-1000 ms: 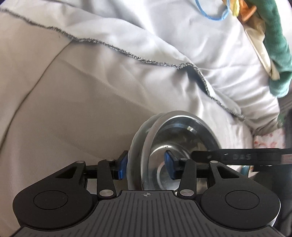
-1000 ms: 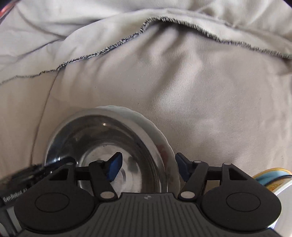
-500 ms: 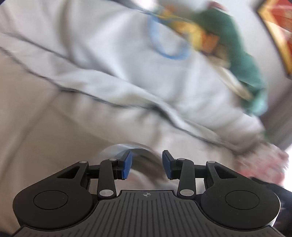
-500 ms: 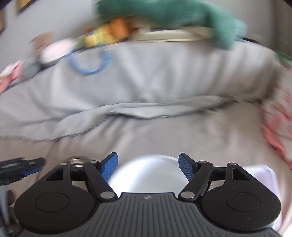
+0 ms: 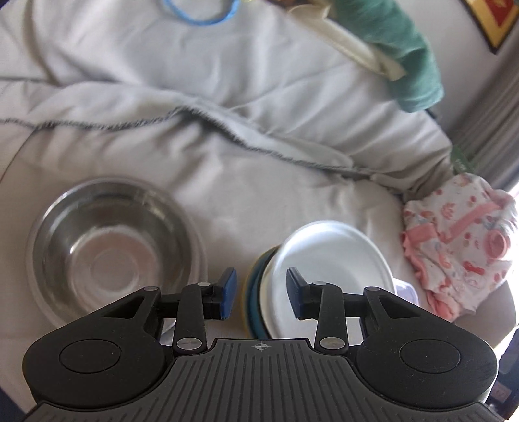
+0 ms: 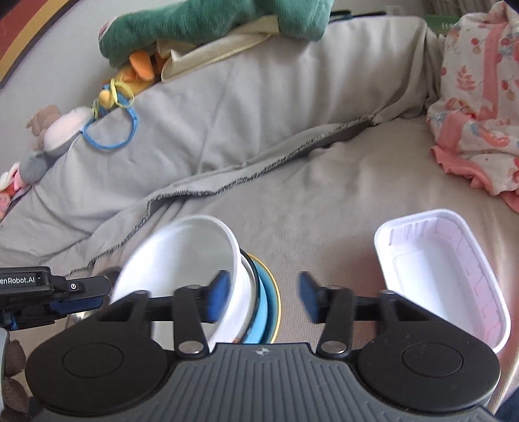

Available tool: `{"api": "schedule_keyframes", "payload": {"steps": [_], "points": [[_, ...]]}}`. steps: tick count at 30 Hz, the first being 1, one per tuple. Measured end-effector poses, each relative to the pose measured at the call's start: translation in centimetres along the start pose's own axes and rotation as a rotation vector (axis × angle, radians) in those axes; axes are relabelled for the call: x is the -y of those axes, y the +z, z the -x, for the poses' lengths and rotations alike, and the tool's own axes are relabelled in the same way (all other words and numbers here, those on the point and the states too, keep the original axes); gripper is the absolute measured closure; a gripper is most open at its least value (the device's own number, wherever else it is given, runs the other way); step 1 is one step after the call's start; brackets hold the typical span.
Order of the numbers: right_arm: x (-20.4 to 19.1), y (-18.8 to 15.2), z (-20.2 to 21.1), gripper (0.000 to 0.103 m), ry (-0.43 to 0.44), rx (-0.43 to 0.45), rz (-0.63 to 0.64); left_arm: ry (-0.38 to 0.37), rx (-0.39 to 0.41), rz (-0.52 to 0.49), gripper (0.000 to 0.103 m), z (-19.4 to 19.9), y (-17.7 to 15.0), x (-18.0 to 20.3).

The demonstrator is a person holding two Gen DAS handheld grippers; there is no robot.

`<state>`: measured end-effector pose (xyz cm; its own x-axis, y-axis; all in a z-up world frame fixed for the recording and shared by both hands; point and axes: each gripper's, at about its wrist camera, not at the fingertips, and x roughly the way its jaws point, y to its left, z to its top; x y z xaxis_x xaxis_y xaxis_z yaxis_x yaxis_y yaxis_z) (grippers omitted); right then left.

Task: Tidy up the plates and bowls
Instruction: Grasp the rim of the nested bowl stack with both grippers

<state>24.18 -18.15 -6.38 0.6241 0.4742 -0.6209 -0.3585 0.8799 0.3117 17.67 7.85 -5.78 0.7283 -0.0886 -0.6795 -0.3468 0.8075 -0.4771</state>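
A steel bowl (image 5: 110, 240) sits on a white plate on the grey sheet at the left of the left wrist view. My left gripper (image 5: 261, 293) is open and empty above the sheet, between that bowl and a stack of a white bowl (image 5: 331, 269) on a blue and yellow dish (image 5: 254, 293). In the right wrist view my right gripper (image 6: 264, 297) is open and empty, just above the same white bowl (image 6: 181, 259) and blue dish (image 6: 267, 305). The left gripper's body (image 6: 48, 289) shows at the left edge.
A white plastic tray (image 6: 444, 276) lies to the right of the stack. Pink patterned cloth (image 6: 480, 107) lies at the far right. A green plush toy (image 6: 207, 26), other toys and a blue band (image 6: 110, 133) rest on the raised cushion behind.
Both grippers have pulled back and up from the steel bowl and plate, which now rest on the sheet. Both views have swung to the right onto the white bowl stack.
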Motion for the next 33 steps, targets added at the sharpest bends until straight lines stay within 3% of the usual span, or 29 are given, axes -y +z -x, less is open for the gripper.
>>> {"api": "schedule_keyframes", "payload": {"steps": [8, 15, 20, 33], "points": [[1.5, -0.6, -0.9, 0.066, 0.04, -0.017, -0.039, -0.05, -0.027, 0.0, 0.069, -0.8, -0.4, 1.2], [1.6, -0.9, -0.7, 0.064, 0.046, -0.006, -0.03, 0.012, -0.005, -0.037, 0.067, 0.4, -0.7, 1.0], [1.3, -1.2, -0.9, 0.057, 0.043, -0.001, -0.017, 0.001, -0.03, -0.039, 0.062, -0.5, -1.3, 0.7], [1.0, -1.5, -2.5, 0.056, 0.011, -0.042, -0.006, -0.023, -0.064, -0.046, 0.063, -2.3, -1.7, 0.6]]}}
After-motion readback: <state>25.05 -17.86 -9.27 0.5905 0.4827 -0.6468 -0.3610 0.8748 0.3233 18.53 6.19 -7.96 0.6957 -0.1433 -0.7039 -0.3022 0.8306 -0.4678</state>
